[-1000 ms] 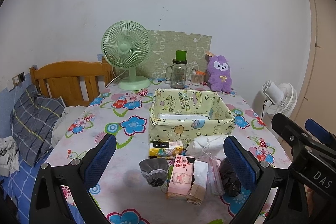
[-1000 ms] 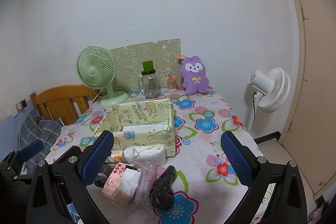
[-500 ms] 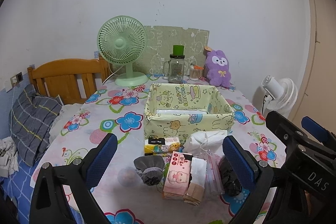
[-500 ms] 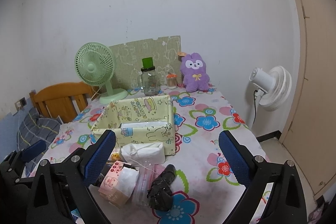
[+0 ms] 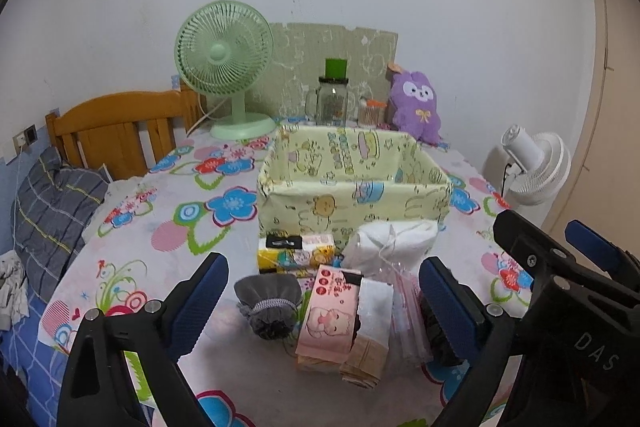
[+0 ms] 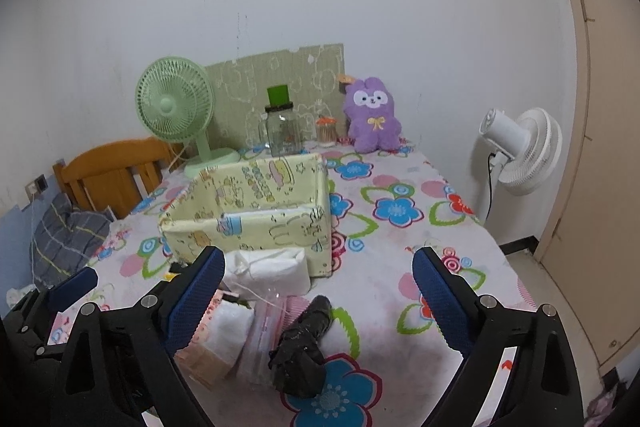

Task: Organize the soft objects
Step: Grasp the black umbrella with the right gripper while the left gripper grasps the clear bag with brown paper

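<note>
A yellow fabric box (image 5: 352, 183) (image 6: 256, 215) stands mid-table. In front of it lie soft items: a grey pouch (image 5: 270, 301), a pink tissue pack (image 5: 332, 315), a yellow tissue pack (image 5: 296, 253), a white cloth bundle (image 5: 390, 241) (image 6: 272, 267), a clear bag of pink masks (image 6: 268, 327) and a black crumpled item (image 6: 304, 343). My left gripper (image 5: 324, 303) is open and empty, just short of the pile. My right gripper (image 6: 316, 303) is open and empty, above the pile's right side.
At the back stand a green fan (image 5: 224, 67), a glass jar with a green lid (image 5: 334, 99) and a purple plush rabbit (image 6: 372, 115). A wooden headboard (image 5: 116, 127) and a bed lie left. A white floor fan (image 6: 520, 151) stands right of the table.
Both grippers have lowered and moved closer to the table; the box and pile appear larger and nearer. Both stay open. Nothing on the table has moved.
</note>
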Available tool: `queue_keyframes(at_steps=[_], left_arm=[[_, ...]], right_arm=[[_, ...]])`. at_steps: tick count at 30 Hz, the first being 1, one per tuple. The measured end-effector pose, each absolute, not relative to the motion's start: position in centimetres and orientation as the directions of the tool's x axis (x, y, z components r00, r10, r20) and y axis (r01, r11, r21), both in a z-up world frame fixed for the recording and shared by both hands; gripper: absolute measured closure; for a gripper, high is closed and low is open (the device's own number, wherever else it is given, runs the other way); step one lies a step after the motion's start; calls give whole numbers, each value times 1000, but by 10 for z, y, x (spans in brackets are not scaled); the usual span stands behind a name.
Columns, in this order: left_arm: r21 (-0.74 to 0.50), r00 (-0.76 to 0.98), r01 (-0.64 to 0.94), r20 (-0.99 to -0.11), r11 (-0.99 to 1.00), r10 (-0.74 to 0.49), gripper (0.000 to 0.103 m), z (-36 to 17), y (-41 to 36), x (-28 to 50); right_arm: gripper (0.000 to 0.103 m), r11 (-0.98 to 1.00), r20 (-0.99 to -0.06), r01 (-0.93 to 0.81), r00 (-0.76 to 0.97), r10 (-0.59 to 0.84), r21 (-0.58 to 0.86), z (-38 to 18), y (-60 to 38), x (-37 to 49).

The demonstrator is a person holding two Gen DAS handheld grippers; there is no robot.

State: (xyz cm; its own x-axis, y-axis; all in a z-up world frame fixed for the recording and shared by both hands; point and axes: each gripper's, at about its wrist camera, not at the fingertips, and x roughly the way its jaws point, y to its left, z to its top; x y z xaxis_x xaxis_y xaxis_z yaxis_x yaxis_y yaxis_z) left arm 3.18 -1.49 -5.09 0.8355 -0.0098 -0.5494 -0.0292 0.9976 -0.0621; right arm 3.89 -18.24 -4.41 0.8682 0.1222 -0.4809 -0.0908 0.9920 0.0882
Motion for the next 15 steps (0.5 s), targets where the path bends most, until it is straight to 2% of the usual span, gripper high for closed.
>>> queue_keyframes(at_steps=[15], left_arm=[[-22,783,-5,-622,1000,-10,11,-83,-30,49]], right_arm=[[16,991,-577,-96,805,134,97,-82,-177,61]])
